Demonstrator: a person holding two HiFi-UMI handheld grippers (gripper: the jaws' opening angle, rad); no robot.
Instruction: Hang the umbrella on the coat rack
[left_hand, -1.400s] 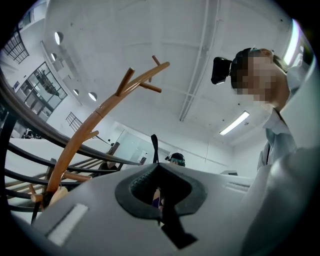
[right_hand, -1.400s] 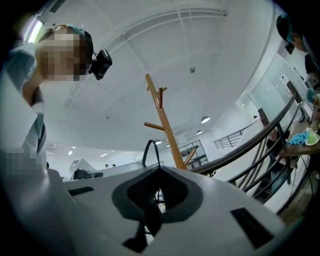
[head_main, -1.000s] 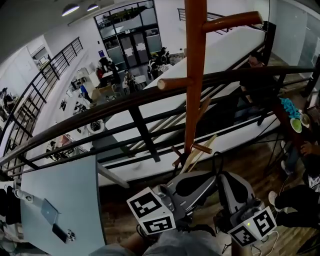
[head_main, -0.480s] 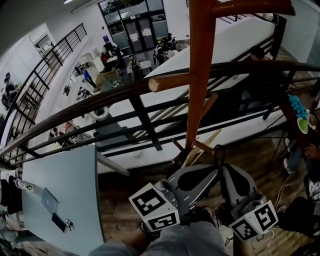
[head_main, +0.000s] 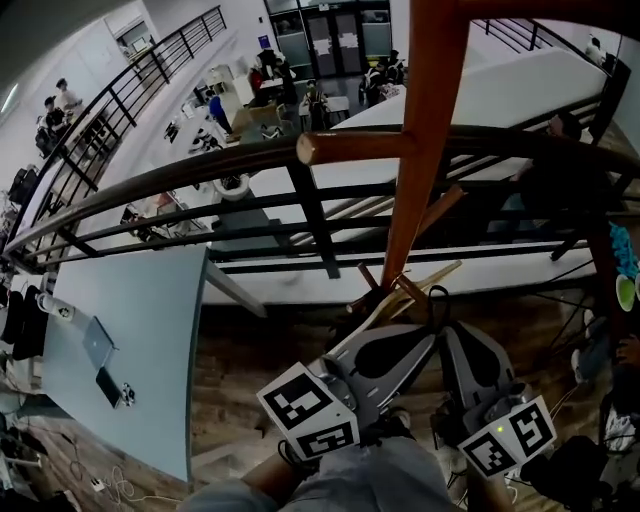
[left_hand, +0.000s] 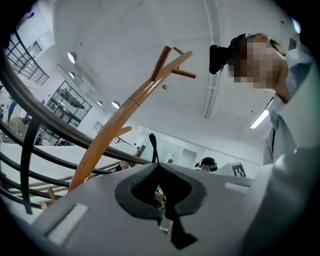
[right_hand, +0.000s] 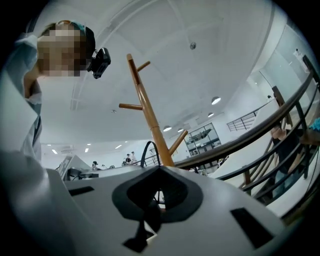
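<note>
- Wooden coat rack (head_main: 405, 230) rises past the middle of the head view, in front of a dark railing (head_main: 180, 180). One peg (head_main: 350, 147) points left at the height of the top rail.
- Low in that view, both grippers angle towards the foot of the rack, and their tips nearly meet.
- The left gripper (head_main: 425, 340) has its jaws closed tip to tip in its own view (left_hand: 157, 167). The umbrella's black strap loop (left_hand: 152, 147) comes up edge-on straight out of the seam between the tips, so it appears pinched there.
- The right gripper (head_main: 447, 335) also has its jaws pressed together (right_hand: 159, 169), with nothing visible between them. The strap loop (right_hand: 145, 150) arches just beyond and a little left of its tips.
- From above, the strap loop (head_main: 434, 300) stands up where the two grippers converge, close to the rack's pole and well below the peg.
- The rest of the umbrella cannot be made out beneath the grippers.
- A pale table (head_main: 140, 340) stands to the left, with a laptop (head_main: 96, 342) near its left edge.
</note>
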